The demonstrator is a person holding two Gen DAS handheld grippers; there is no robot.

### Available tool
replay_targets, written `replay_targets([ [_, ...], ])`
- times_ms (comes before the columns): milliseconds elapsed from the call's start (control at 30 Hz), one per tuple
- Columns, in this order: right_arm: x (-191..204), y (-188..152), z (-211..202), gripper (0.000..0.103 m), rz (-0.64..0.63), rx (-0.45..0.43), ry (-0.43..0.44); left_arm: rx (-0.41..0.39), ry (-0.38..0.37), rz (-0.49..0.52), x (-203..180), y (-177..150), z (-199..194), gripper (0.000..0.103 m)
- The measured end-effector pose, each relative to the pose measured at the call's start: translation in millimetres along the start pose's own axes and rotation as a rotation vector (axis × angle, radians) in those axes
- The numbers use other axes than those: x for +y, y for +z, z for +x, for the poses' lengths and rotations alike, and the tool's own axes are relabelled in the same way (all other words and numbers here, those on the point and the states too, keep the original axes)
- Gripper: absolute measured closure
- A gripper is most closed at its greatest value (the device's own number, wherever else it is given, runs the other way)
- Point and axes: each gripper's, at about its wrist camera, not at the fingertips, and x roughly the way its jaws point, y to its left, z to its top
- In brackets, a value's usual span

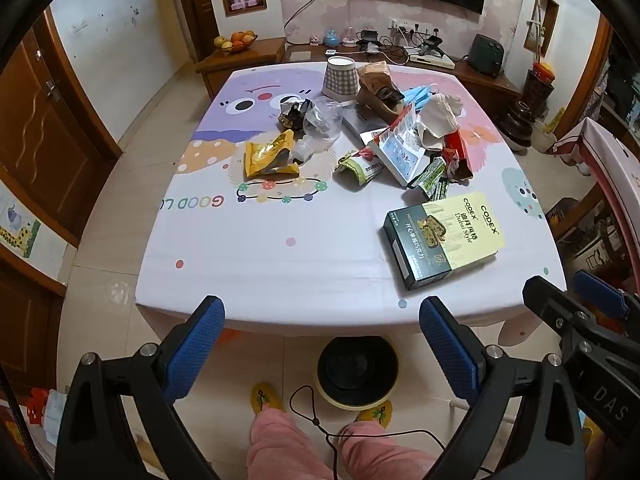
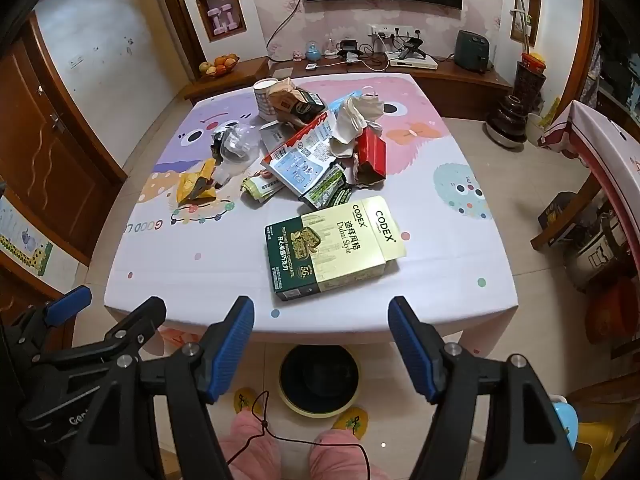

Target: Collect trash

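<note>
The trash is found heaped on the far half of the table (image 1: pixel 280 248); a green-and-cream CODEX chocolate box (image 2: pixel 334 246) is laid flat apart from the heap, nearest the near edge and right of centre. In the heap, a crumpled yellow wrapper (image 1: pixel 270 156) is seen at the left, a clear plastic bottle (image 1: pixel 320 122) just beyond it, a checked paper cup (image 1: pixel 340 76) at the far side, white crumpled tissue (image 2: pixel 356 120) and a torn red carton (image 2: pixel 370 156) at the right. A black-lined bin (image 1: pixel 356 368) is placed on the floor under the near edge. The left gripper (image 1: pixel 320 344) is held released, wide apart, nothing between its pads; the right gripper (image 2: pixel 320 344) is likewise held released and empty, above the near edge.
</note>
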Motion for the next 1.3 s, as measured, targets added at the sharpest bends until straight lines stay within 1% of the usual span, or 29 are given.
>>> replay_targets([
  [433, -1.3, 2.2, 1.1, 0.033, 0.001, -0.004, 0.002, -0.002, 0.004, 0.002, 0.0, 0.0, -0.1, 0.006],
  [633, -2.1, 3.7, 1.5, 0.033, 0.0, -0.003, 0.002, -0.016, 0.002, -0.003, 3.7, 3.6, 1.4, 0.006],
  [1300, -2.7, 3.5, 8.4, 0.033, 0.003, 0.006, 0.004, -0.005, -0.001, -0.006, 0.7, 3.4, 2.9, 0.006],
])
